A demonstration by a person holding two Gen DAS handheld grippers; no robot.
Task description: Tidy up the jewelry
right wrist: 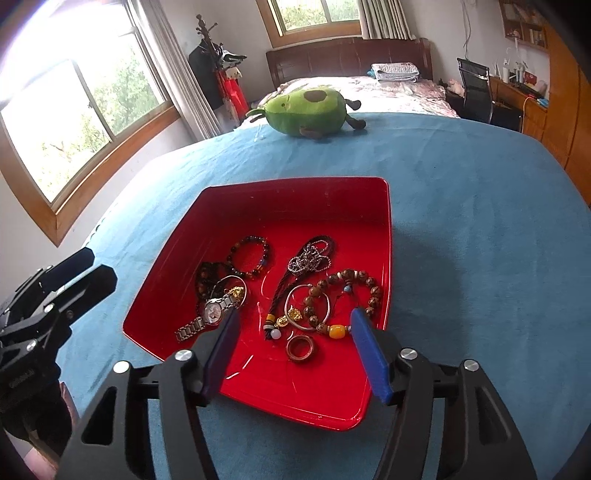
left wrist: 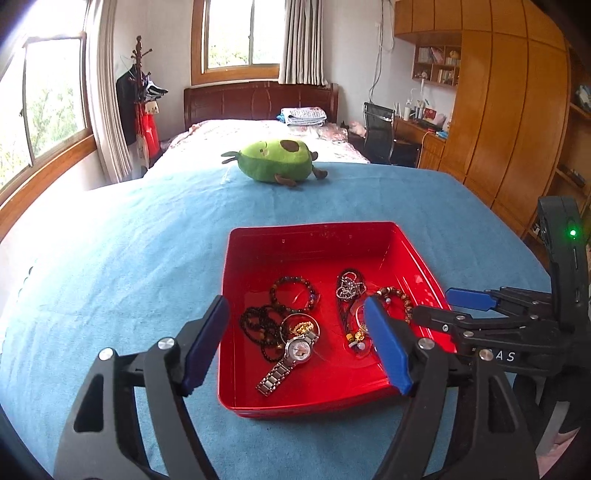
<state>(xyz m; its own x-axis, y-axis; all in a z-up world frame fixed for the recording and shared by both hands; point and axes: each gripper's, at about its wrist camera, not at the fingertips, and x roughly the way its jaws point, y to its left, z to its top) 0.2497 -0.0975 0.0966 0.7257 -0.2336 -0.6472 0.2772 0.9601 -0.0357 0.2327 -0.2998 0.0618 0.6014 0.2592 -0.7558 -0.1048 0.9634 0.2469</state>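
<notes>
Both grippers, left gripper (left wrist: 295, 339) and right gripper (right wrist: 293, 350), spread wide, empty, above red tray (right wrist: 295, 199); brown ring (right wrist: 301, 349) only in right view.

Bright bedroom: wood-framed windows (left wrist: 236, 35) with pale curtains (left wrist: 301, 40), dark wooden bed (left wrist: 258, 101), coat stand (left wrist: 139, 74), honey-coloured wardrobe (left wrist: 509, 110), desk (left wrist: 424, 131) with black chair (left wrist: 378, 129).
</notes>
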